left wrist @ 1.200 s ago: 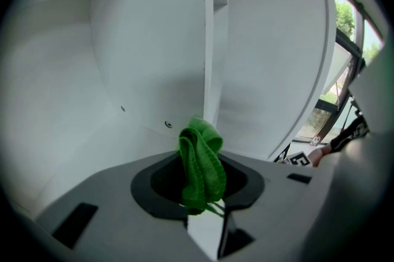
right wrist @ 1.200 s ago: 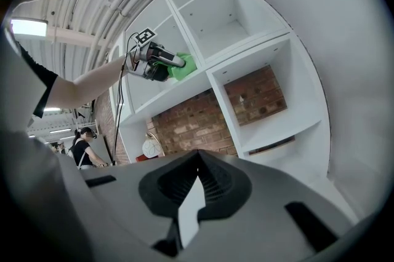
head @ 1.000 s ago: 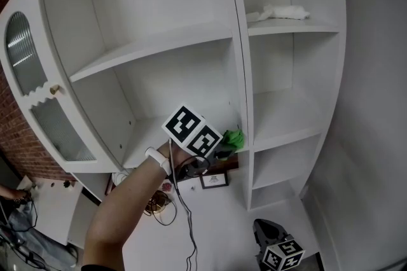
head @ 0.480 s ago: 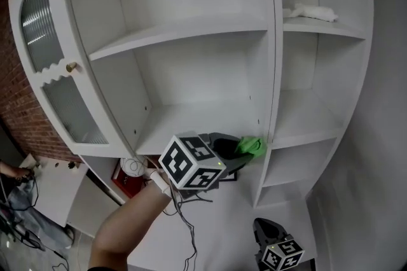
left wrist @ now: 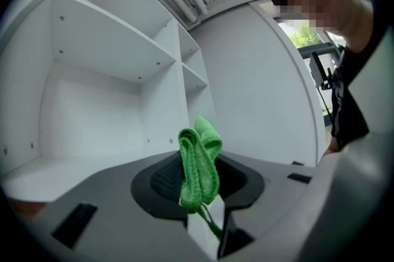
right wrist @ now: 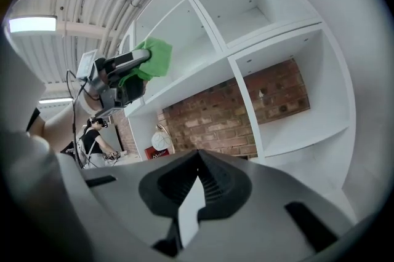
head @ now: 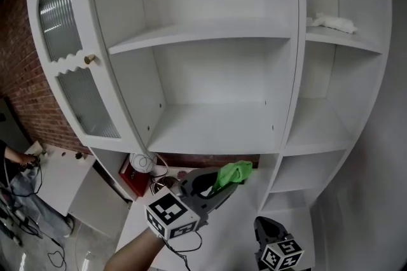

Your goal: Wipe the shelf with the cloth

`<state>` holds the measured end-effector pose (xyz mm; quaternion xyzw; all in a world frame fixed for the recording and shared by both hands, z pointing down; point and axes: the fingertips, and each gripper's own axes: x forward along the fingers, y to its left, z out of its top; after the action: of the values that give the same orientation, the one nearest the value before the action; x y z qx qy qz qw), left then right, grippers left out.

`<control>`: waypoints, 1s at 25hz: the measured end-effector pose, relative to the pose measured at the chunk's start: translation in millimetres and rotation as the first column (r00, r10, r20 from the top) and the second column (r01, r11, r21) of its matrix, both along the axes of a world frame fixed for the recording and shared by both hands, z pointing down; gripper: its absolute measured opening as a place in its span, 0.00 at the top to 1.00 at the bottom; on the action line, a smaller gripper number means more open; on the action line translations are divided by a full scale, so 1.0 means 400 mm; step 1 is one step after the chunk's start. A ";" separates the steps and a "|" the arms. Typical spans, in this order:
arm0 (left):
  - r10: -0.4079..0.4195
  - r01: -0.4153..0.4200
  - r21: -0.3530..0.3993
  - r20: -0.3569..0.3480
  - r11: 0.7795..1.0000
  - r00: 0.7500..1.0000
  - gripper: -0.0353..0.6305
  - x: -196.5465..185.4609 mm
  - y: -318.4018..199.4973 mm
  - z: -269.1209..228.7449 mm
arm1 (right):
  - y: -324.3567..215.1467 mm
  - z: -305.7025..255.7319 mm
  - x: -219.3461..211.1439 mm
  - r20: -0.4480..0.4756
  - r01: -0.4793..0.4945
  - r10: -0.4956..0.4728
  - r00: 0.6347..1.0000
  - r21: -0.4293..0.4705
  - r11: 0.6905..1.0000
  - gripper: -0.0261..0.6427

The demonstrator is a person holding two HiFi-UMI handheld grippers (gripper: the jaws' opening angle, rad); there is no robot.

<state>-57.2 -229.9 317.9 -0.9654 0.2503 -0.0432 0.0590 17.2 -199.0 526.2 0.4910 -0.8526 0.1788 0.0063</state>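
Pinched between the closed jaws of the left gripper (head: 224, 182): a small bright-green cloth (head: 234, 172), folded and bunched, with its loose end standing up beyond the jaw tips. Held in the air in front of the white cabinet. In the head view, seen just under the front edge of the wide white shelf board (head: 216, 130), near the upright white divider (head: 289, 72). Whether touching the board or clear of it, impossible to tell.

Low at the bottom of the head view, well apart from the cloth: the right gripper (head: 262, 226), pointed up toward the cabinet, its jaws together on nothing.

Higher up, in the narrow right-hand column, a crumpled white rag (head: 332, 22) lying on its own shelf. At the left, swung open, a white cabinet door with ribbed glass panes (head: 76, 98) and a small round brass-coloured knob (head: 89, 59). Behind that door, a red brick wall (head: 19, 72). Under the wide shelf board, a round white object (head: 142, 163) beside a red item (head: 130, 177), too small to make out further. Far back in the right gripper view, another person (right wrist: 95, 141) in dark clothes.
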 end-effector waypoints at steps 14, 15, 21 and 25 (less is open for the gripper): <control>-0.523 0.446 -0.301 -0.259 0.843 0.812 0.77 -0.360 0.073 0.254 | -0.063 -0.111 0.026 -0.007 0.011 -0.011 1.000 0.117 0.993 0.96; -0.553 0.474 -0.313 -0.254 0.823 0.794 0.77 -0.381 0.076 0.273 | -0.070 -0.121 0.024 -0.015 0.015 -0.013 1.000 0.132 0.991 0.96; -0.691 0.643 -0.277 -0.130 0.714 0.711 0.77 -0.445 0.110 0.366 | -0.071 -0.142 0.023 -0.062 0.017 -0.005 0.998 0.188 0.982 0.96; -0.705 0.674 -0.227 -0.096 0.703 0.703 0.77 -0.433 0.118 0.376 | -0.068 -0.146 0.029 -0.100 0.014 0.009 0.995 0.224 0.974 0.96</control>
<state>-230.3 -182.9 468.3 -0.8019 0.5936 0.0014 -0.0686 28.7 -226.1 467.7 0.4957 -0.8666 0.0565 -0.0062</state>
